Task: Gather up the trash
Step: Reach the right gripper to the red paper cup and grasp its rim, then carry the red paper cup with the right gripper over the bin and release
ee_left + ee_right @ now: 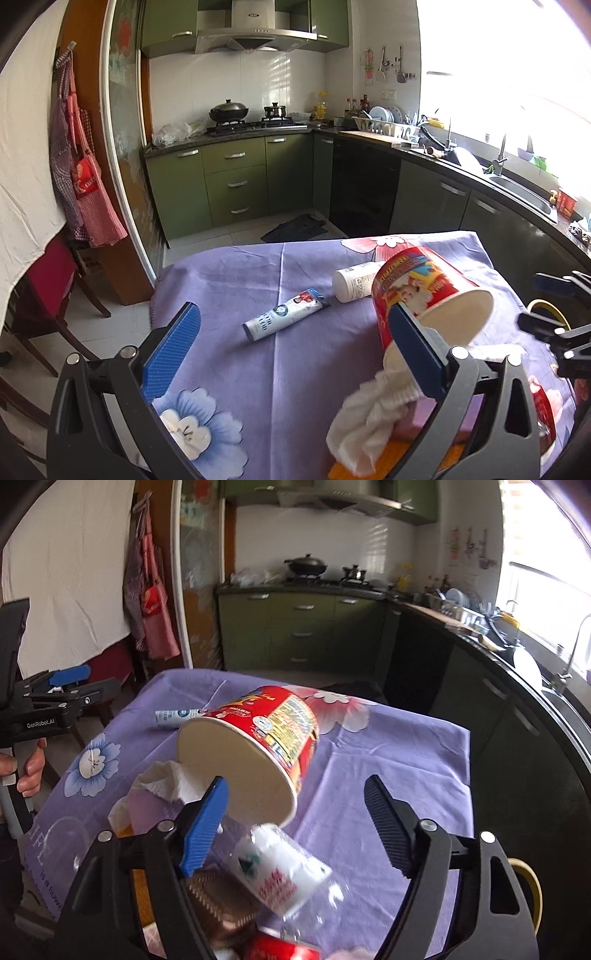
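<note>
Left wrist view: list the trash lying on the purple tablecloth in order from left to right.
White and blue squeezed tube → white plastic bottle lying on its side → red paper noodle cup tipped over, open mouth facing the camera. The crumpled white tissue sits nearer, below the cup, so its place in the order is unclear.

Red can (pixel 284 949) cut off below.

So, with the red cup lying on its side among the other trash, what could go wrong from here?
1. The red paper cup lies on its side near the crumpled tissue; it may roll when touched.
2. The right hand-held gripper is open over a clear plastic bottle and could knock it off the near table edge.
3. The toothpaste tube and white bottle lie apart and could be forgotten.
</note>
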### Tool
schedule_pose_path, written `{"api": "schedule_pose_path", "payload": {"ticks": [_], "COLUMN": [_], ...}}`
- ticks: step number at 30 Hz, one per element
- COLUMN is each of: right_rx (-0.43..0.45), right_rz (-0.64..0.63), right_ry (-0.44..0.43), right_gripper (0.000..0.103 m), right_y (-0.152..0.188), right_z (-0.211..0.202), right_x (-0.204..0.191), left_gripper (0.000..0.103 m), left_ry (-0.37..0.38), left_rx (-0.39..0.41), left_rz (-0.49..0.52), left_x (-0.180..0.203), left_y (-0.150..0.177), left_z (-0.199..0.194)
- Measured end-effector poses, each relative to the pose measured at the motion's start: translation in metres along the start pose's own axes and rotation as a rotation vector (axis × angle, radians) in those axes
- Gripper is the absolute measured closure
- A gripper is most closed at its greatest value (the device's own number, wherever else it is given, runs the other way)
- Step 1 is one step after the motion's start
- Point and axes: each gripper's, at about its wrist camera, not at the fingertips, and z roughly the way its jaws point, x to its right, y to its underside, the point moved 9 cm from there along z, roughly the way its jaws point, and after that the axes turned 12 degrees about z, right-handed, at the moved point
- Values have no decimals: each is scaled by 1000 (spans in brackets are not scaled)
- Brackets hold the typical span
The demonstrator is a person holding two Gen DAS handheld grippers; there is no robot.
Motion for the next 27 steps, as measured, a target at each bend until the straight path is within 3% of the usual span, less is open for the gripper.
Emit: {"api": "schedule_pose_path", "payload": {"ticks": [3,9,12,14,16,27], "right_rx": [-29,-76,-88,-91,-83,-97], "right_rz": [-39,-78,-93,-92,-92,48], "right_ry": [18,93,129,143,163,156], "right_gripper": [37,38,59,88,93,97], "right_y": [-6,-16,-22,-26,-30,-57], "right_z": [25,71,90,101,108,104], "right_x": [-7,-5,-1,3,9,55], "left_gripper": [6,6,6,6,6,6], "left_ry": [10,21,36,42,41,66], "left_rx": [-8,-21,-33,-36,-38,-41], "left_rz": [-3,-11,-21,-20,-18,-7], "left_x": [2,1,1,2,4,11], "left_y": [3,9,12,14,15,17], "left_z": [13,29,34,35,36,39]}}
